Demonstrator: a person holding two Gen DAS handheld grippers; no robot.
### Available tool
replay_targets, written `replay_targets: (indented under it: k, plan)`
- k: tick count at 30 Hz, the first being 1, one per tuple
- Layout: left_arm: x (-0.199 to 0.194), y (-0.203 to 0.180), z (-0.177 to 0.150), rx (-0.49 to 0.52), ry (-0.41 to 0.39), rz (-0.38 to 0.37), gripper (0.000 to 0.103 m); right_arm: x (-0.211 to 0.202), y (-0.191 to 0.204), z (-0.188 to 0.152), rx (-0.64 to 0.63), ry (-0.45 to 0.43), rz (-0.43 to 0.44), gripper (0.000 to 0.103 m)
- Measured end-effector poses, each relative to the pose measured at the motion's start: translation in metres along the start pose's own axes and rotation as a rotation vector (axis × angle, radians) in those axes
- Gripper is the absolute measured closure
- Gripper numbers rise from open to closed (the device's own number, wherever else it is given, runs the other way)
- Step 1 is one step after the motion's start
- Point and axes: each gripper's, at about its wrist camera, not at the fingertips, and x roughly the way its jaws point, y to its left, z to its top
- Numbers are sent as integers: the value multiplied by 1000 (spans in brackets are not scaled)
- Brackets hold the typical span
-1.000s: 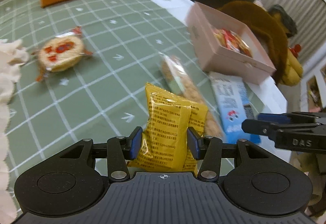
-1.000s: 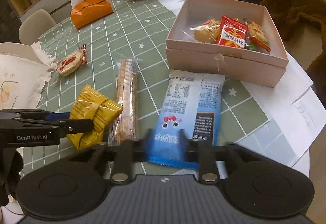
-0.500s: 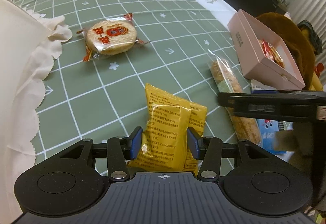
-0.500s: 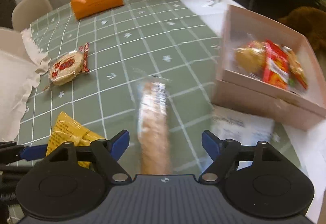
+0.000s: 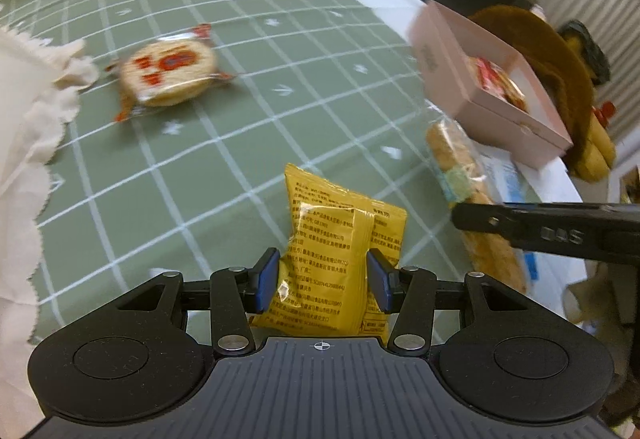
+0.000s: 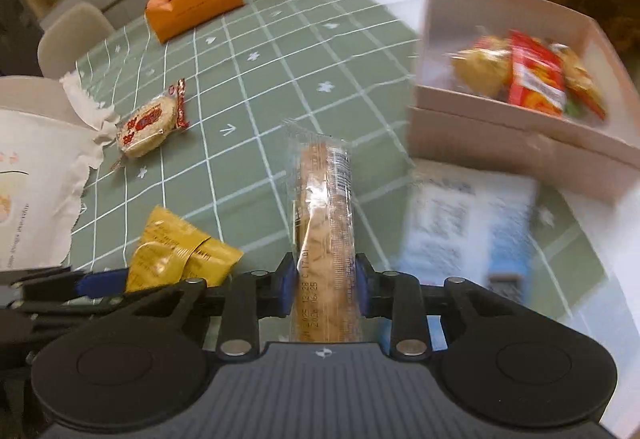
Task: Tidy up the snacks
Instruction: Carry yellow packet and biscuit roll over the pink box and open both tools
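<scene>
Soft, even indoor light is falling on the green checked tabletop [image 5: 248,127], casting only faint shadows. Motion blur is smearing the pink cardboard box [image 6: 516,143] and the blue-and-white flat packet [image 6: 468,227] in the right wrist view, and the round wrapped rice cracker [image 5: 168,75] in the left. Fisheye distortion is bending grid lines near the edges. Glare is glinting off the long clear-wrapped biscuit stick [image 6: 326,223].

yellow snack packet [image 5: 332,259] upright between blue pads, long clear-wrapped biscuit stick [image 6: 325,223] lying lengthwise on green checked cloth, round rice cracker [image 6: 148,125] apart, blue packet [image 6: 468,227] beside pink box [image 6: 516,143] holding snacks
</scene>
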Motion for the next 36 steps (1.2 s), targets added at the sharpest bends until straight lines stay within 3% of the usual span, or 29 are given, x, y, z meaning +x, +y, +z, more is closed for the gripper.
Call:
replay_targets:
  k: [5, 8, 15, 18, 23, 27, 30, 33, 36]
  plan:
    - [-11, -33, 5, 49, -14, -79, 51, -52, -27, -20, 55, -75, -13, 74]
    - [-35, -58, 27, 82, -87, -152, 51, -97, -41, -14, 54, -177, -48, 74]
    - [-98, -136, 121, 265, -346, -207, 50, -191, -65, 49, 30, -433, -212, 74]
    - [-89, -161, 154, 309, -346, -222, 50, -202, -77, 77, 39, -468, -252, 74]
    - [-22, -174, 195, 227, -242, -245, 50, -184, -103, 112, 71, -443, -284, 74]
    - [63, -171, 212, 146, -116, -312, 48, -149, -126, 130, 121, -367, -302, 74]
    - [118, -159, 204, 111, -51, -274, 52, -113, -141, 140, 163, -302, -297, 74]
    - [119, -135, 201, 52, -65, -364, 52, -78, -147, 146, 176, -257, -281, 74]
    - [98, -101, 207, 40, -131, -345, 52, -46, -145, 157, 194, -231, -252, 74]
